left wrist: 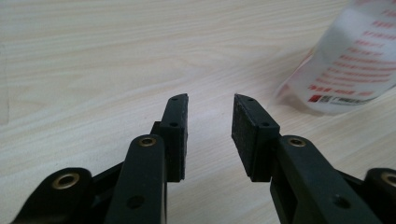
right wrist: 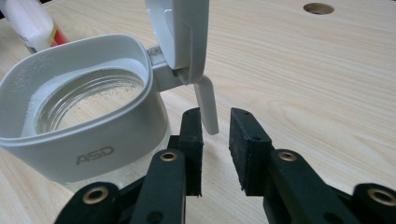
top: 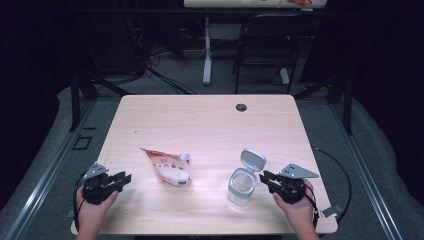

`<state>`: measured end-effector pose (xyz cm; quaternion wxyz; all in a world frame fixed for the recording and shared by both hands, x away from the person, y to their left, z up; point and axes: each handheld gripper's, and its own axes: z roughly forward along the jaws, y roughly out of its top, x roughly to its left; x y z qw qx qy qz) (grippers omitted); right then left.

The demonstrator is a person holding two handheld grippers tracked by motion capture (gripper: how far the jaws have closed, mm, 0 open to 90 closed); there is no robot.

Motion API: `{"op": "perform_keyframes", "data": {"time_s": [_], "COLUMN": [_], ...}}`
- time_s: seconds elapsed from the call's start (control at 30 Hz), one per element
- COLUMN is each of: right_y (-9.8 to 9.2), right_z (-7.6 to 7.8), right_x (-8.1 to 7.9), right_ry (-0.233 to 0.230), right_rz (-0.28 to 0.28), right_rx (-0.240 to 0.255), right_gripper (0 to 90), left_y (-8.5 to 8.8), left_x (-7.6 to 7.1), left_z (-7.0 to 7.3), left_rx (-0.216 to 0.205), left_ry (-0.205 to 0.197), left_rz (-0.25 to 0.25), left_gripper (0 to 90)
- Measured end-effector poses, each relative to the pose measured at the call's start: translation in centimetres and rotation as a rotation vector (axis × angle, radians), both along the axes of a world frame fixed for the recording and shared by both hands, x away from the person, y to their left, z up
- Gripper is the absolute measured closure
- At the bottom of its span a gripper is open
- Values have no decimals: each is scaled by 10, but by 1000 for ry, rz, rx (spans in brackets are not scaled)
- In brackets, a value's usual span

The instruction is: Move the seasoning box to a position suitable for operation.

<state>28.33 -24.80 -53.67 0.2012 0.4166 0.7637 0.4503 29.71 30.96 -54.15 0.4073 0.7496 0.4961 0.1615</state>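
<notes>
Jar point(top: 242, 186) with lid point(top: 253, 160) flipped up is flanked just right by spread, empty right gripper point(top: 268, 179); pouch point(top: 169, 167) lies left, nearer the spread left gripper point(top: 122, 179).

Lab workspace, wooden table point(top: 200, 120), dark curtains, floor cables point(top: 155, 70), chair point(top: 267, 45)

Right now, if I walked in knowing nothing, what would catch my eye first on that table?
Probably the clear jar near the table's right front, its grey flip lid standing open. Right beside it sits the right gripper, jaws apart, with the lid's small latch tab hanging between them. Left of centre lies a white and red pouch on its side, the left gripper resting open nearby.
</notes>
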Motion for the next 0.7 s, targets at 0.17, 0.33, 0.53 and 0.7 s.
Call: {"op": "perform_keyframes", "data": {"time_s": [0.17,0.33,0.53,0.7], "right_y": [-1,0,0,1], "right_z": [5,8,11,11], "right_x": [-4,-7,-9,-9], "right_ry": [-5,-45,-61,-73], "right_rz": [-20,-47,-24,-69], "right_rx": [-1,-15,-38,-38], "right_gripper": [700,630,611,589], "left_y": [-2,-5,-22,-37], "left_x": [0,3,10,15], "left_z": [17,37,61,76], "left_rx": [-13,-43,-17,-3], "left_ry": [-35,-58,-56,-82], "left_rz": [-4,-37,-152,-182], "left_gripper": [671,640,591,586]}}
